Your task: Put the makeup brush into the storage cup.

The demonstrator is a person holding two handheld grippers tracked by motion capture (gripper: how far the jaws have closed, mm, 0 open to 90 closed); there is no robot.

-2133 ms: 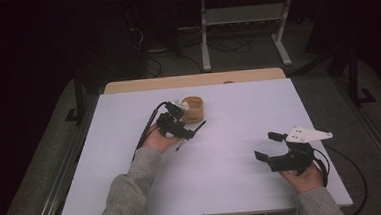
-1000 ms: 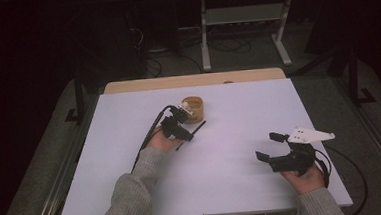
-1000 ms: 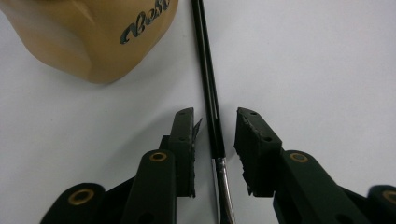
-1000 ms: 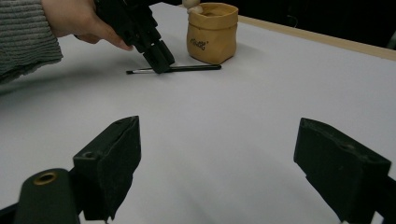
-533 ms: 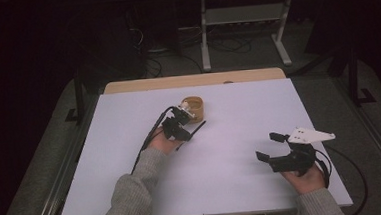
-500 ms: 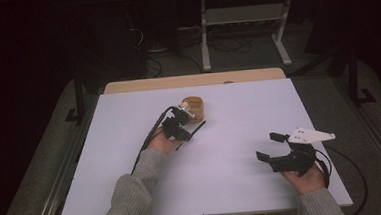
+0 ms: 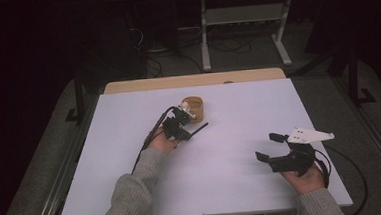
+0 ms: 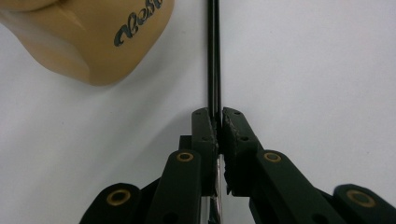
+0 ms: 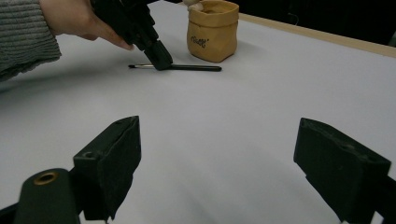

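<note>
High view: our left tool [image 7: 184, 129], frame centre, has just been closing and clamps the black pen [image 7: 198, 129] lying beside the tan pouch [image 7: 194, 107]. Right gripper view: our right tool [image 9: 215, 172] gapes, idle, holding nothing.

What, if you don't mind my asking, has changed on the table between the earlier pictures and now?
The left tongs have just been closing and now pinch the thin black brush lying on the table beside the tan pouch. The right tongs stay open and in place; the pouch has not moved.
</note>
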